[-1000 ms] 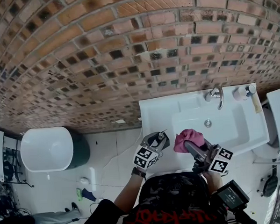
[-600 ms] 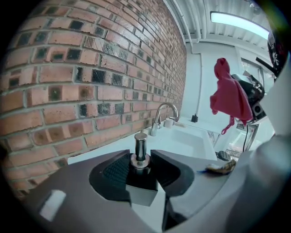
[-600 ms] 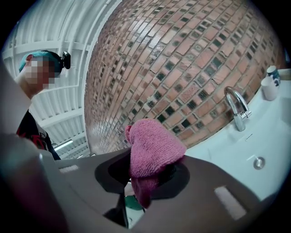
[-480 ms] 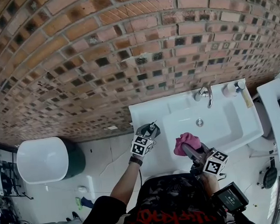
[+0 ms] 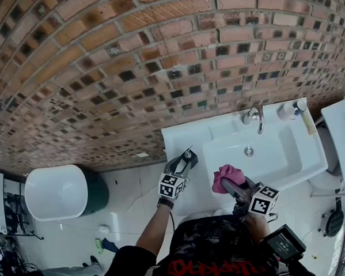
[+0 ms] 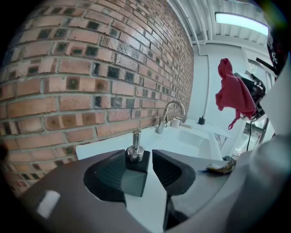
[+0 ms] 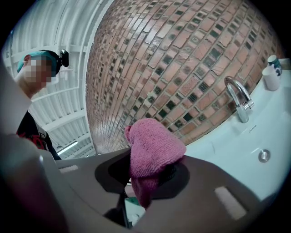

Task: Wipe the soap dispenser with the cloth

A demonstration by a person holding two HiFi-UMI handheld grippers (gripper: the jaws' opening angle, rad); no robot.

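Dispenser [image 6: 135, 164] dark, square-bodied, chrome pump; cloth [image 7: 153, 152] pink, bunched.

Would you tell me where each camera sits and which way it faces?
Head view: on the person's head, looking steeply down at the sink and brick wall; torso, left gripper and right gripper show.
Left gripper view: on the left gripper, facing the tap along its jaws, which have just been opening, soap dispenser between them.
Right gripper view: on the right gripper, facing the brick wall along jaws shut on the cloth; the person shows at left.
Both gripper views share the tap.
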